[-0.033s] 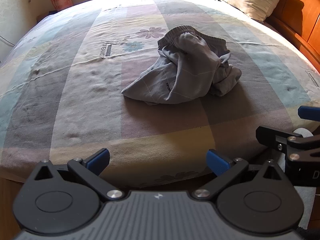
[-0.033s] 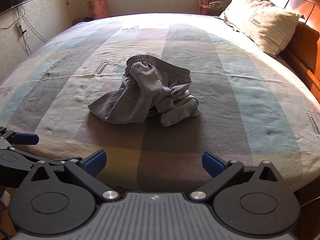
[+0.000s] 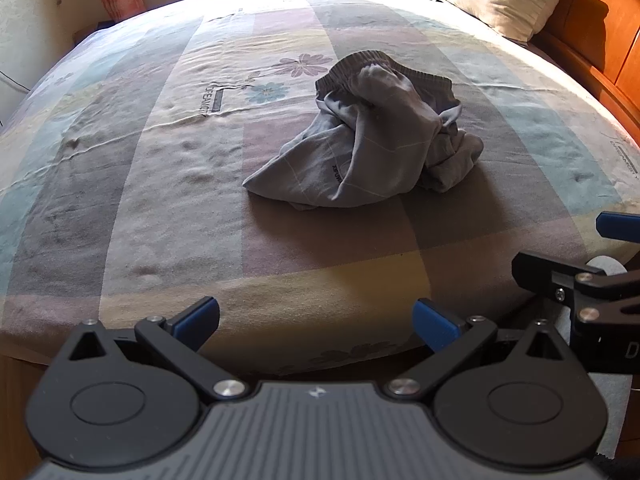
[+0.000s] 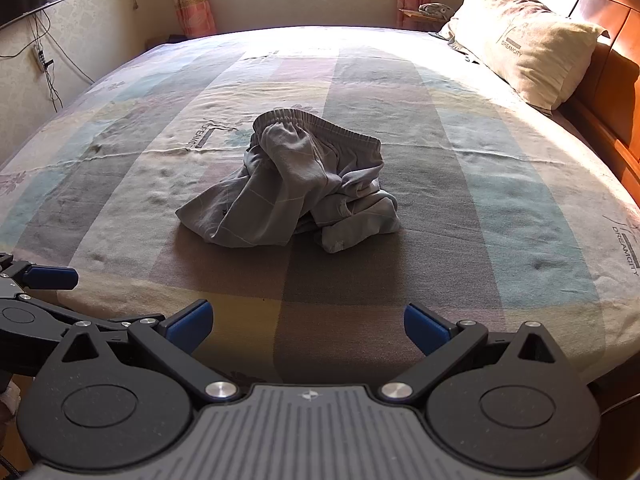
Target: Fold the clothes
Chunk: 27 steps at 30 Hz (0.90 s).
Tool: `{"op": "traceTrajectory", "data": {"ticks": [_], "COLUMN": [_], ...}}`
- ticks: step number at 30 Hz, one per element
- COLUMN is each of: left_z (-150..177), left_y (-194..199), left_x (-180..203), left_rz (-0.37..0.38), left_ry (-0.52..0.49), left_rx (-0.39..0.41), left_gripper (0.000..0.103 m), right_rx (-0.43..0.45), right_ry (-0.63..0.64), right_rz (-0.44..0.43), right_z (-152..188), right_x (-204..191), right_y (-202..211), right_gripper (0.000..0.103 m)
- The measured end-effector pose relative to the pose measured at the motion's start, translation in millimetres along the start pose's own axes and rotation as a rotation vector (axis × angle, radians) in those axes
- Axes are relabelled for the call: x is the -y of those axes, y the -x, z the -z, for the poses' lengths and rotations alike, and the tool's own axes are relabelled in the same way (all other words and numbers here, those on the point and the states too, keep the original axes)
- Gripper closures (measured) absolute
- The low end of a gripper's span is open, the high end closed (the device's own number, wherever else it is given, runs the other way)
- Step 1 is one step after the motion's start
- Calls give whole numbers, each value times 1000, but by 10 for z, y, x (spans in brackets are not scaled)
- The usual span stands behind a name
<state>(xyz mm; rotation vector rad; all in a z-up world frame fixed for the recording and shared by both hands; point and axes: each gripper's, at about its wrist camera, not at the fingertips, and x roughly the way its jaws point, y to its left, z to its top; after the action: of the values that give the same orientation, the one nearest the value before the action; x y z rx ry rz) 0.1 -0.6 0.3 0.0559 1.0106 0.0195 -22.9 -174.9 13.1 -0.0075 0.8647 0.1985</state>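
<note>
The crumpled grey cotton shorts with a ribbed elastic waistband (image 3: 368, 136) lie heaped in the middle of the bed's pastel patchwork sheet (image 3: 160, 184), so a pinch into the bunched layers would likely lift the whole wad or drag sheet with it rather than free one edge. Both the left gripper (image 3: 316, 320) and the right gripper (image 4: 308, 322) have their blue-tipped fingers spread wide on nothing, at the near bed edge, well short of the shorts ahead of them.
</note>
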Motion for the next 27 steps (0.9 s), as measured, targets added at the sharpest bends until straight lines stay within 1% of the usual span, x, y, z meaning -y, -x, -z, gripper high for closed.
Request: {"op": "traceTrajectory", "data": {"ticks": [5,9,14,27], "left_z": [-1,20,-6,-10], "left_y": [-15,-41,-51,-51], "left_x": [-2,-16,-20,-25], "left_rz": [3,7,4,10], "left_ry": [-1,1,1,10], "left_rx": [8,5,-7,-10], "left_gripper": [1,1,1,1], "right_rx": [4,2,-8,-14], "right_ry": [2,6,6,5], "right_rz": [3,5,1,-1], "right_z": [-32,25,-4,13], "right_x": [6,-3,-8,-8], "right_y": [7,-1,-28,-45], "right_gripper": [0,0,0,0]}}
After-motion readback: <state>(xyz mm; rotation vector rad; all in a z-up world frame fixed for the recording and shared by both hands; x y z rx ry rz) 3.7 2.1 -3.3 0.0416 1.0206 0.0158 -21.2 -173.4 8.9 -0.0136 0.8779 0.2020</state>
